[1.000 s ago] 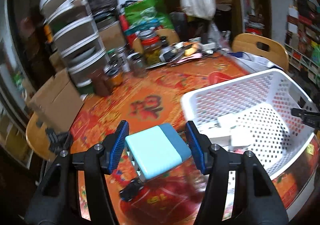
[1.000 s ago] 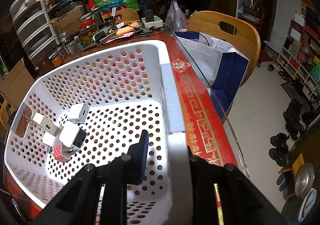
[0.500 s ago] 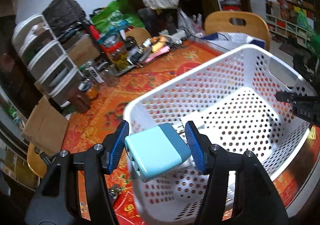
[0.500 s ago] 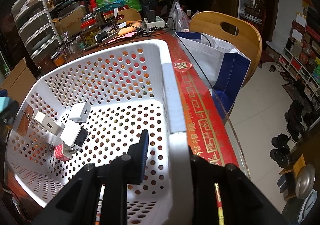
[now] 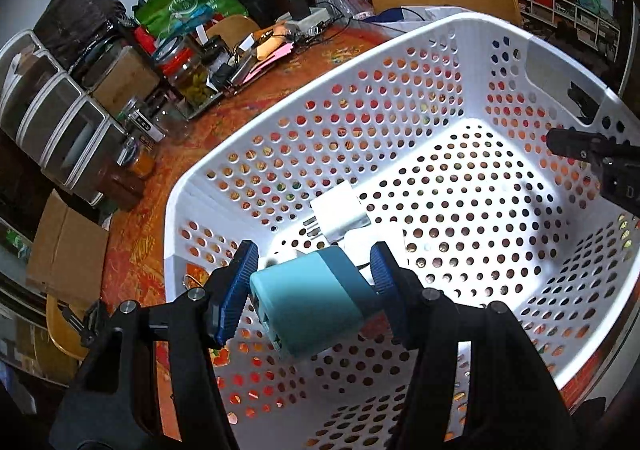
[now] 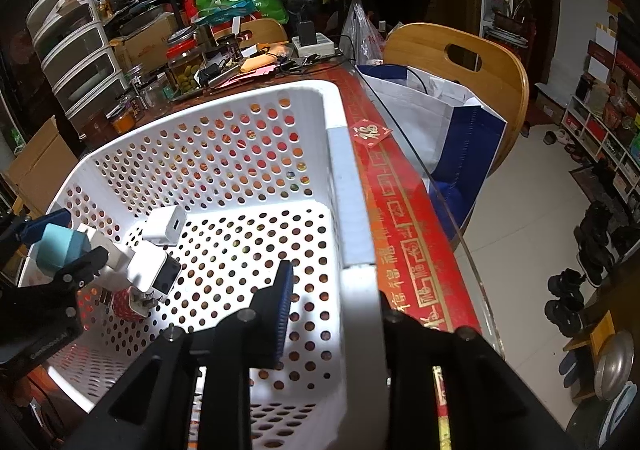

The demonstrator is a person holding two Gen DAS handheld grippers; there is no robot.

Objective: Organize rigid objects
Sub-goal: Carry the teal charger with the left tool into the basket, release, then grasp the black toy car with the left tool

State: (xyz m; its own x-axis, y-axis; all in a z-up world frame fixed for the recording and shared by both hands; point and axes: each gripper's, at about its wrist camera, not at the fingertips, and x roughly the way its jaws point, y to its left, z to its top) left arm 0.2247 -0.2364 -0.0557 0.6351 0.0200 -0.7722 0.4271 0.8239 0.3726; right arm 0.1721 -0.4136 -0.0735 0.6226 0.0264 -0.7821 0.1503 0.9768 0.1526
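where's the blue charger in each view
left wrist: blue charger sits low centre, clamped in the left tool, over the basket.
right wrist: blue charger at the far left edge, above the basket floor.
shared landmark: the white charger lying in the basket.

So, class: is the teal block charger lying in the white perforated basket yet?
Not yet. The teal block charger hangs clamped in the left claw, above the basket floor.
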